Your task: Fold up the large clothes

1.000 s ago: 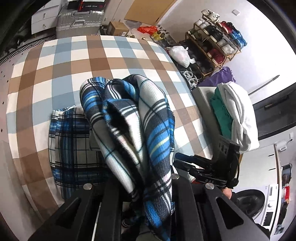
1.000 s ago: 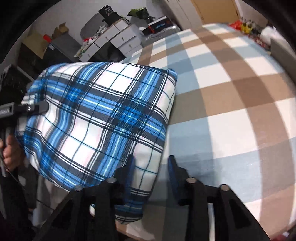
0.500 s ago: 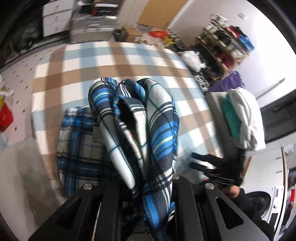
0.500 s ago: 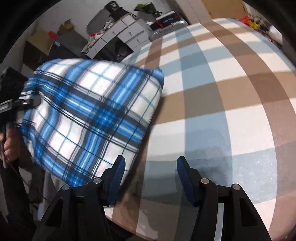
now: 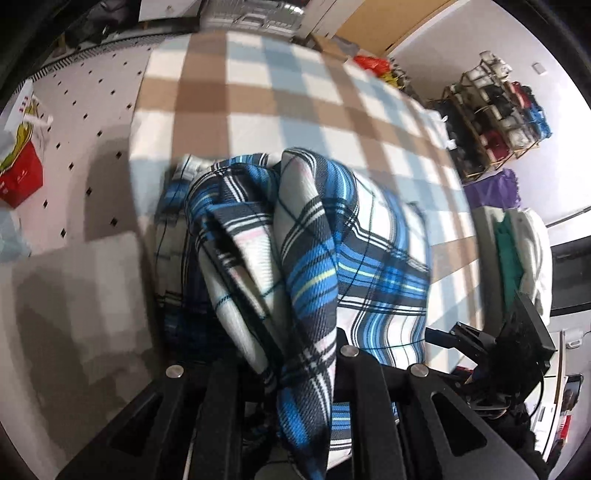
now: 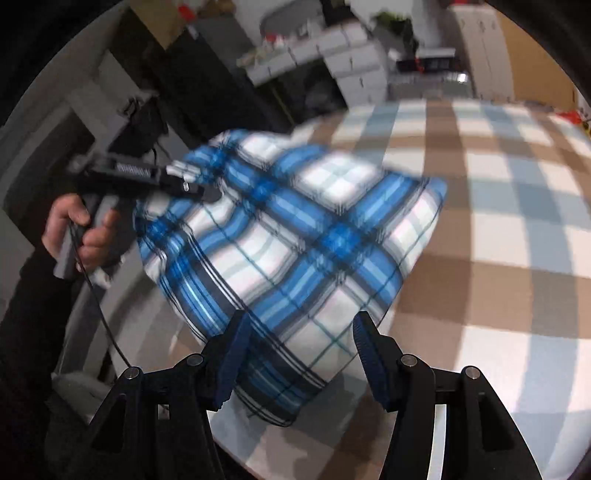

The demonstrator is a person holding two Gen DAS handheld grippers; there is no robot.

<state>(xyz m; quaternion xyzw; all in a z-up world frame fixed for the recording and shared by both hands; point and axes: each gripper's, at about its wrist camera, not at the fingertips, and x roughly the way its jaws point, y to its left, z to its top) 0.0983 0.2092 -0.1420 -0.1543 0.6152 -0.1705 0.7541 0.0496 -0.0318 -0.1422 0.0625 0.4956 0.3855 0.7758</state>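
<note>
The blue, white and black plaid garment (image 5: 314, 240) is bunched up in my left gripper (image 5: 288, 362), which is shut on a thick fold of it. Its far part rests on the checked table (image 5: 258, 85) near the edge. In the right wrist view the garment (image 6: 295, 240) spreads as a taut sheet from the left gripper (image 6: 177, 184), held by a hand (image 6: 81, 236). My right gripper (image 6: 301, 332) hovers over the sheet's near corner; its jaws are closing, the cloth lies beyond them and the pads do not press on it. The right gripper (image 5: 461, 336) also shows at the lower right.
The brown, blue and white checked table (image 6: 498, 221) stretches right. A shoe rack (image 5: 495, 110), a pile of white and green clothes (image 5: 524, 251), a red box (image 5: 20, 173) on the dotted floor, a suitcase (image 5: 255, 14) and white drawers (image 6: 354, 62) surround it.
The left gripper carried the bunched garment toward the table's near left edge and lower. The right gripper's jaws spread wider off the cloth corner, and it swung and rolled across the sheet.
</note>
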